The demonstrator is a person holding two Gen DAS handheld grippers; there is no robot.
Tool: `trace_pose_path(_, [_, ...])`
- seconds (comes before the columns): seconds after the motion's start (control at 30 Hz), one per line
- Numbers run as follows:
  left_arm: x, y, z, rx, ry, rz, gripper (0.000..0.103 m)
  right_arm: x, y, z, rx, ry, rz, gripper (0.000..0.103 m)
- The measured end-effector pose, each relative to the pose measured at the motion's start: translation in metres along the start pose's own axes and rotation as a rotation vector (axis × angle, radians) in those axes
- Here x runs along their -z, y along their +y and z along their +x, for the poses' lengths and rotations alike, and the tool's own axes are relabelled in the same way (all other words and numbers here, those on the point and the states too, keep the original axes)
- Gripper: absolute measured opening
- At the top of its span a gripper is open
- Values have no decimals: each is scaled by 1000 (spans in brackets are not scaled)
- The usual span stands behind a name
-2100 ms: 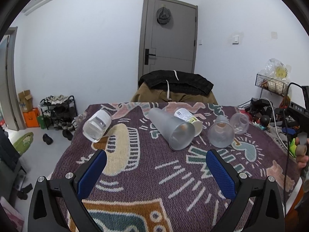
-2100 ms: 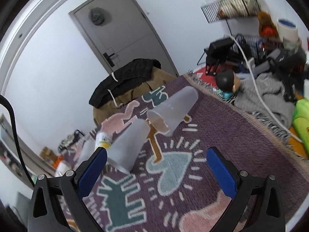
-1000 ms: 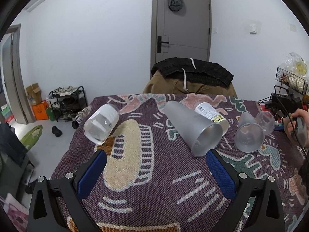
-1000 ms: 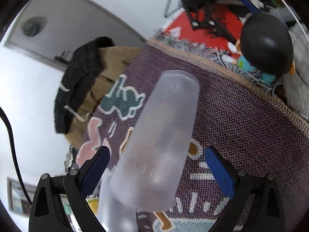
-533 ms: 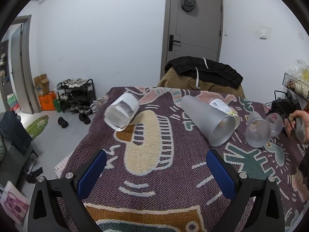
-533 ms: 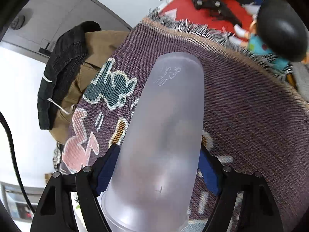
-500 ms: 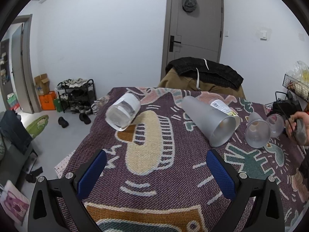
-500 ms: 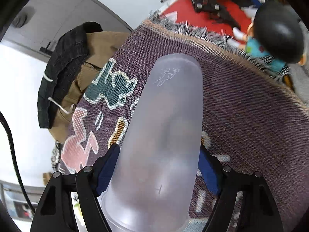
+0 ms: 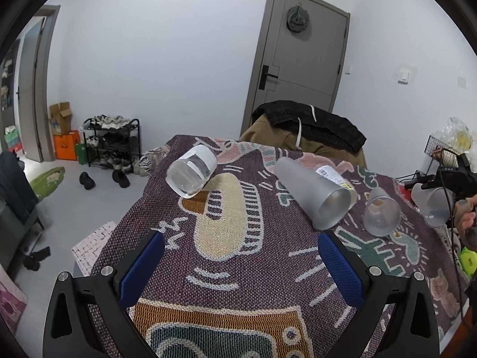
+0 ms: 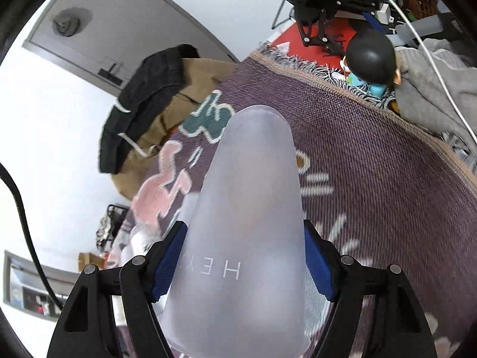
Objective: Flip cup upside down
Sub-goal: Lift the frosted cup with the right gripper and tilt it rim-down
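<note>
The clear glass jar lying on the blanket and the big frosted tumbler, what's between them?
Only bare patterned blanket separates the clear glass jar from the big frosted tumbler, in the left wrist view.

The frosted cup [image 10: 247, 208] bears pale letters near its wide end, seen upside down in the right wrist view: "HEY", with further letters lost toward the edge. A bottle [image 9: 331, 174] lying behind the big cup has a white label with barcode-like print, too small to read.
</note>
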State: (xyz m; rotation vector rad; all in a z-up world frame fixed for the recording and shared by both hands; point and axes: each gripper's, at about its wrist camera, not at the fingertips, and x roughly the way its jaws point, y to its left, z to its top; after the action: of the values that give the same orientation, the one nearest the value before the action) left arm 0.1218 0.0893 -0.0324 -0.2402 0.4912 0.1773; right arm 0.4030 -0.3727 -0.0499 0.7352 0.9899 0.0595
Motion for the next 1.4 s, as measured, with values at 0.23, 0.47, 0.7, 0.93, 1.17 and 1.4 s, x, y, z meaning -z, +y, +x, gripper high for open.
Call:
trace_pose_path(0.23, [3,12,-15,24,-15,-30,103,61,19,-50,-81,-51,-91,76])
trace_pose_path(0.47, [10,23,-33,24,-11,-29,103,125,35,-71,-97,-18,-190,76])
trace_pose_path(0.7, [25,30,-45,29,9,-4,103,176,41,-68,-104,44,-272,76])
trace_pose_path(0.93, [37,35,-49,45,38,17,103,225,45,-41,-106,143,-353,76])
trace_pose_path(1.17, [45,39,-51,47,49,28,103,256,51,-25,-84,157,-448,76])
trace_pose_path(1.4, [47,42,-48,91,65,-12,103,267,49,-4,-35,198,-516,78])
